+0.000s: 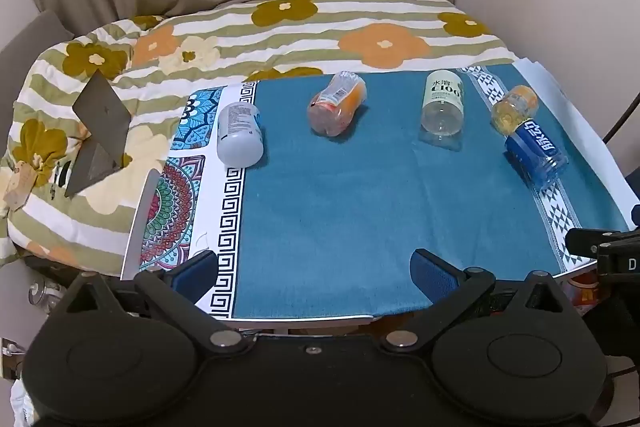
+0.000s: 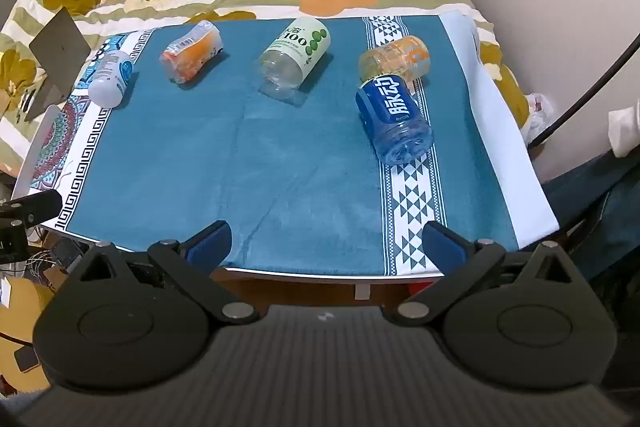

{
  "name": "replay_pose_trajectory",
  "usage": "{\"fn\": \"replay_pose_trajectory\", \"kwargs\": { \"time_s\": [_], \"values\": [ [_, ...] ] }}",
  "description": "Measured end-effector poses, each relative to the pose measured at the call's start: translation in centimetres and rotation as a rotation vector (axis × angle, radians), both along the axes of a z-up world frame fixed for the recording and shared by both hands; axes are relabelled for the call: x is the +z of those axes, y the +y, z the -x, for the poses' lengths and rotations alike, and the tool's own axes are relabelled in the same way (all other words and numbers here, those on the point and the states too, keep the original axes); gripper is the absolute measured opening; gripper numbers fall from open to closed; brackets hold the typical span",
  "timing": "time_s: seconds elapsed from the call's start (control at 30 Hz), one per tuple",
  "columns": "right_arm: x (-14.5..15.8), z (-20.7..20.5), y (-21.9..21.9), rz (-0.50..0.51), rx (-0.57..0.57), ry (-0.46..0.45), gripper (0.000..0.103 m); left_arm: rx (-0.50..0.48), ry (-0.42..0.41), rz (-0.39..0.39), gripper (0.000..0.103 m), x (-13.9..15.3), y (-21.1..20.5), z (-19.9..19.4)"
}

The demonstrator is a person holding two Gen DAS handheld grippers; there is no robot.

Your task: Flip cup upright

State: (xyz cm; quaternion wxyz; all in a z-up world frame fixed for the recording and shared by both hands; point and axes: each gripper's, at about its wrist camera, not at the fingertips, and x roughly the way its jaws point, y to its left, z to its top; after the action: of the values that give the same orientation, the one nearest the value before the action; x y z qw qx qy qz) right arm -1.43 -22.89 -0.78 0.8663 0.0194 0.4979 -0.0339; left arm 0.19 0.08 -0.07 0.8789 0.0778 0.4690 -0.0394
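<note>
Several cut-bottle cups lie on their sides on a blue mat (image 1: 340, 195) (image 2: 280, 155). From left to right: a white cup (image 1: 239, 133) (image 2: 110, 79), an orange-labelled clear cup (image 1: 336, 103) (image 2: 192, 55), a pale green "C100" cup (image 1: 442, 105) (image 2: 296, 57), a yellow-orange cup (image 1: 514, 109) (image 2: 394, 59) and a blue-labelled cup (image 1: 536, 153) (image 2: 394, 119) touching it. My left gripper (image 1: 314, 273) is open and empty at the mat's near edge. My right gripper (image 2: 326, 243) is open and empty at the near edge too.
The mat lies on a low table whose near rim (image 2: 320, 273) shows. Behind it is a bed with a flowered quilt (image 1: 280, 27) and a grey folded stand (image 1: 100, 131). Curtain and wall stand behind. Clutter sits on the floor at left (image 2: 24, 307).
</note>
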Motion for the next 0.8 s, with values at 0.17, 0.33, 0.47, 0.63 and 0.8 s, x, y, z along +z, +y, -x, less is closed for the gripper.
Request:
{"fn": "replay_pose_trajectory", "kwargs": {
  "time_s": [0.17,0.33,0.47,0.63,0.8],
  "values": [
    [0.0,0.0,-0.1,-0.006,-0.002,0.002,0.103,0.001,-0.015,0.011,0.103,0.7,0.1,-0.4],
    [0.8,-0.1,0.1,-0.012,-0.008,-0.002,0.103,0.004,-0.037,0.015,0.103,0.9,0.1,0.3],
    [0.8,-0.1,-0.2,-0.011,-0.004,-0.003,0.103,0.007,-0.037,0.01,0.103,0.9,-0.1,0.2],
    [0.7,-0.2,-0.2,-0.006,-0.004,-0.008,0.103,0.008,-0.036,0.013,0.103,1.0,-0.1,0.1],
    [0.7,-0.3,-0.4,-0.008,-0.006,-0.007,0.103,0.006,-0.036,0.018,0.103,0.9,-0.2,0.0]
  ]
}}
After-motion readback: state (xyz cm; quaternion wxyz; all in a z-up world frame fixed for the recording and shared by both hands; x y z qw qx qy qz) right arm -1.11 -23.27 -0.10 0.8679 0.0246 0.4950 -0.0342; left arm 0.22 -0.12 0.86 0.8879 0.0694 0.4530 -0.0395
